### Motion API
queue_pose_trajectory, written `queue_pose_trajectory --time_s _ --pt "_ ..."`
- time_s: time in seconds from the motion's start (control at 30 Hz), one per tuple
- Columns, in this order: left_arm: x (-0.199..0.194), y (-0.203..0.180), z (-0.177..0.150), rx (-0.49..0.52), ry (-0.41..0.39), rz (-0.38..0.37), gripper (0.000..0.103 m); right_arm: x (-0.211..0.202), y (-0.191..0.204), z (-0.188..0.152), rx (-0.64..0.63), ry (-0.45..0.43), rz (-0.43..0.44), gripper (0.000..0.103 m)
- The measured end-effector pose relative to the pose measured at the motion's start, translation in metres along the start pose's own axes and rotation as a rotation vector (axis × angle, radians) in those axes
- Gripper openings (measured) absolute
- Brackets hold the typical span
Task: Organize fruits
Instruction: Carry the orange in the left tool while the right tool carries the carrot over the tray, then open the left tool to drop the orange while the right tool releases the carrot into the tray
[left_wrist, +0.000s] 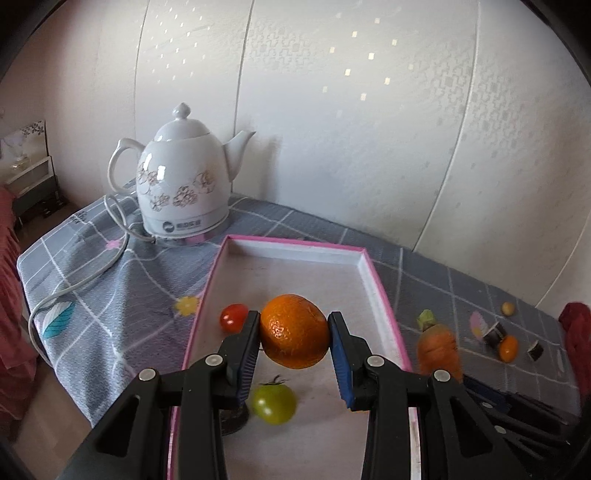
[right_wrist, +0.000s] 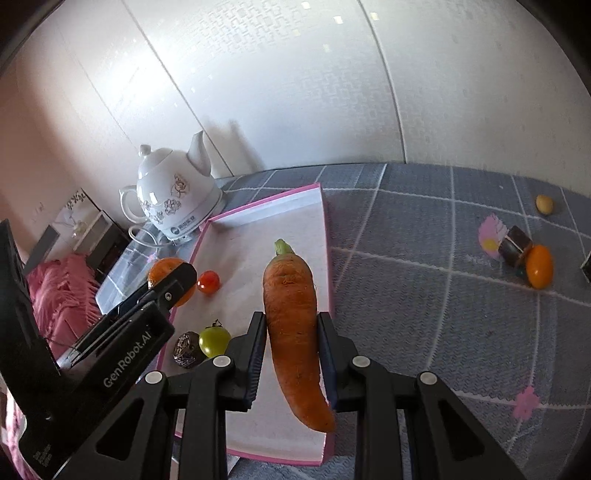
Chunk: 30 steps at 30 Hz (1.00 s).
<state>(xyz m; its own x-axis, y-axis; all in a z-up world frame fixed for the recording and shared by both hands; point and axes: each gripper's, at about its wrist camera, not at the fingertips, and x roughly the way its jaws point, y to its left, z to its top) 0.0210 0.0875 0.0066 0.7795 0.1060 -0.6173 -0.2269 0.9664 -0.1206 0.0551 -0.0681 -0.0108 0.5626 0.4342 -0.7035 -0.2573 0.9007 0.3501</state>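
Observation:
My left gripper (left_wrist: 293, 330) is shut on an orange (left_wrist: 294, 331) and holds it above the pink-rimmed white tray (left_wrist: 295, 254). In the tray lie a red cherry tomato (left_wrist: 233, 316), a green tomato (left_wrist: 274, 403) and a dark wrinkled item (right_wrist: 187, 350). My right gripper (right_wrist: 291, 347) is shut on a carrot (right_wrist: 293, 325), held over the tray's right part, leafy end pointing away. The left gripper with the orange (right_wrist: 168, 275) shows at left in the right wrist view. The carrot also shows in the left wrist view (left_wrist: 437, 345).
A white ceramic kettle (left_wrist: 177, 188) with its cord (left_wrist: 74, 284) stands behind the tray on the grey checked cloth (left_wrist: 110, 295). To the right lie an orange tomato (right_wrist: 539, 266), a yellow small fruit (right_wrist: 544, 204) and dark cylindrical pieces (right_wrist: 514, 240). A wall is close behind.

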Motion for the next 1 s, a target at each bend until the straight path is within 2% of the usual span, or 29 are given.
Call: queue_pose_trajectory --time_s 0.13,0.3,0.8,1.0 --pt "0.006 0.011 -0.001 -0.013 0.018 0.024 0.037 0.004 0.011 -0.004 -0.059 -0.003 -0.038 0.028" --pt "0.013 0.019 -0.003 -0.014 0.041 0.047 0.037 0.013 0.02 -0.012 -0.089 0.021 -0.044 0.028" --pt "0.017 0.045 -0.005 -0.091 0.055 0.054 0.037 0.018 0.013 -0.008 0.004 0.04 0.013 0.028" --pt "0.021 0.035 -0.004 -0.055 0.062 0.034 0.038 0.025 0.019 -0.01 -0.012 0.062 0.045 0.028"
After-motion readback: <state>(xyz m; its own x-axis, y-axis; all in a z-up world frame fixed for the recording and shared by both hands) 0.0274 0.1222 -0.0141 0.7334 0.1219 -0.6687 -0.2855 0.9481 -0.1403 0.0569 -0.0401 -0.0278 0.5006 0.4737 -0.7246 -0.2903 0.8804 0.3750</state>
